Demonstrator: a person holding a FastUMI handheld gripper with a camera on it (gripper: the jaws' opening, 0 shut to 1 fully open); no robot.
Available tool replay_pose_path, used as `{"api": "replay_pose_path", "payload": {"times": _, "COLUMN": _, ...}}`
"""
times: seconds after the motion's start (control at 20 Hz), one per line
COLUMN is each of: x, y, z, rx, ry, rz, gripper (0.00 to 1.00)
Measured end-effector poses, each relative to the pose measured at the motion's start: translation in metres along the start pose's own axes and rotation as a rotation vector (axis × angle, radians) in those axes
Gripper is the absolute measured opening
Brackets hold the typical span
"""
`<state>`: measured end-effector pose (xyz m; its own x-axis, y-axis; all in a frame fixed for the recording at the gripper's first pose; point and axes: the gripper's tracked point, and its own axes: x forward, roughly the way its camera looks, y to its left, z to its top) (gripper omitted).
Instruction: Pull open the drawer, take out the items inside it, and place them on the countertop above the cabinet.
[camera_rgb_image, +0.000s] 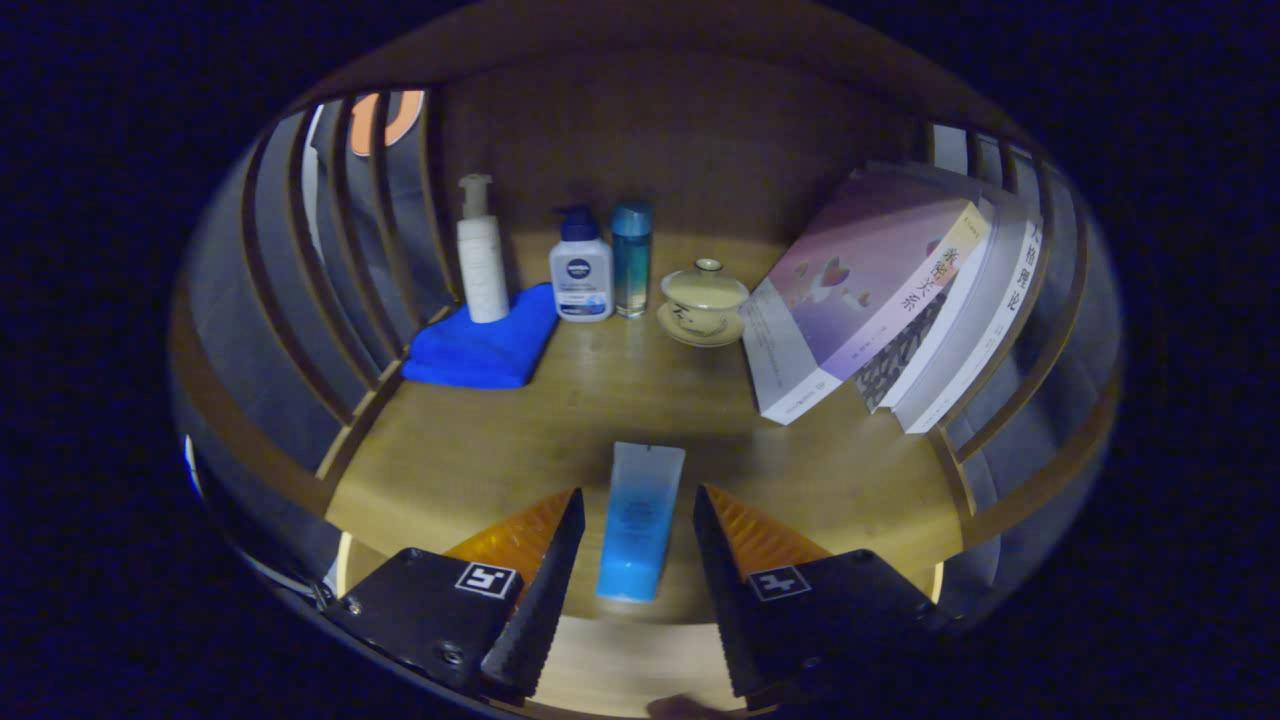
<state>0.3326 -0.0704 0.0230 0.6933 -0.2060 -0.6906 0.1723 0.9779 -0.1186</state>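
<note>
One gripper (637, 525), fingers spread apart, held low over the front part of a wooden countertop (480, 450) and pointing toward the back panel. Between the fingers lies a blue-and-white tube (638, 525), flat on the wood, lengthwise along the fingers; a gap shows on either side, so neither finger touches it.

Countertop contents, back row, left to right:
- folded blue cloth (485, 345) by the left slatted side
- tall white pump bottle (481, 250) standing on the cloth's rear corner
- shorter white pump bottle (581, 270) with a dark blue top, just beside the cloth
- slim teal bottle (631, 260), upright, touching or nearly touching the shorter one — cannot tell which
- lidded cream cup (704, 295) on its saucer, near the bottles

Right side: several books (870, 300) leaning together against the right slats, covers tilted toward the middle.

Surroundings — a wooden alcove with a plain brown back panel (680, 140) and curved slatted sides (330, 260); grey shows through the gaps. Light is dim. The drawer cannot be made out from this angle.
</note>
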Motion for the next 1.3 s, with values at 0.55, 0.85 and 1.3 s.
{"api": "replay_pose_path", "payload": {"times": 0.55, "x": -0.106, "y": 0.037, "z": -0.064, "rx": -0.100, "ry": -0.107, "rz": 0.134, "gripper": 0.82}}
{"api": "replay_pose_path", "payload": {"times": 0.85, "x": -0.162, "y": 0.045, "z": -0.099, "rx": -0.096, "ry": -0.307, "rz": 0.161, "gripper": 0.86}}
{"api": "replay_pose_path", "payload": {"times": 1.3, "x": -0.182, "y": 0.020, "z": -0.184, "rx": -0.073, "ry": -0.515, "rz": 0.101, "gripper": 0.99}}
